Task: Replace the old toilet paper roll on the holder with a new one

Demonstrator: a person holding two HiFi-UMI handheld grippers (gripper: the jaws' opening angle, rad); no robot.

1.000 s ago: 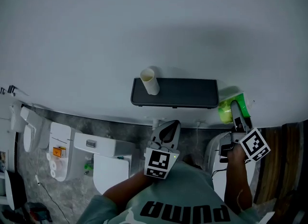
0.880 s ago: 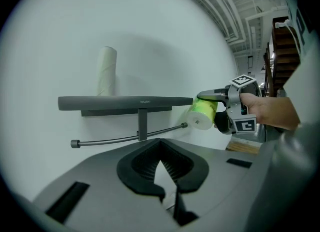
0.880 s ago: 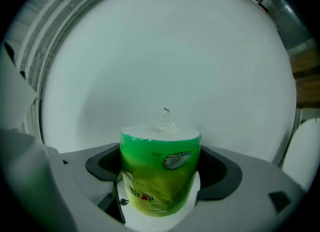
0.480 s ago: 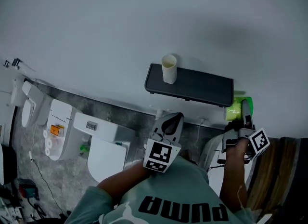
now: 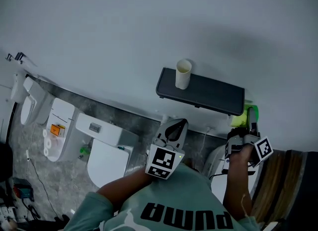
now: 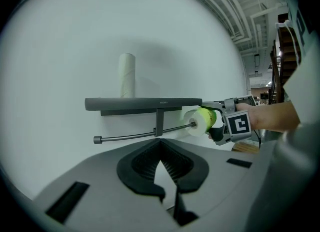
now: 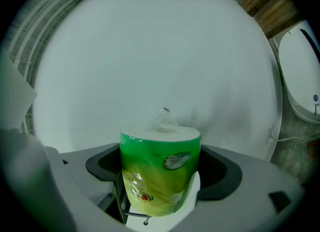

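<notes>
Green-wrapped roll (image 7: 160, 163) clamped in right gripper (image 7: 159, 178) | left gripper view: roll at rod (image 6: 131, 136) end | left gripper (image 6: 169, 194) closed, empty

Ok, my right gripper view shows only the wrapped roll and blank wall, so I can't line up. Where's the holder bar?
Observer: The holder bar is bare, and its right end meets the white end face of the new roll.
Operator: Is the old tube off it?
Observer: Yes, the cardboard tube stands upright on the shelf above.
Operator: Is the left claw free?
Observer: The left claw is shut and holds nothing.
</notes>
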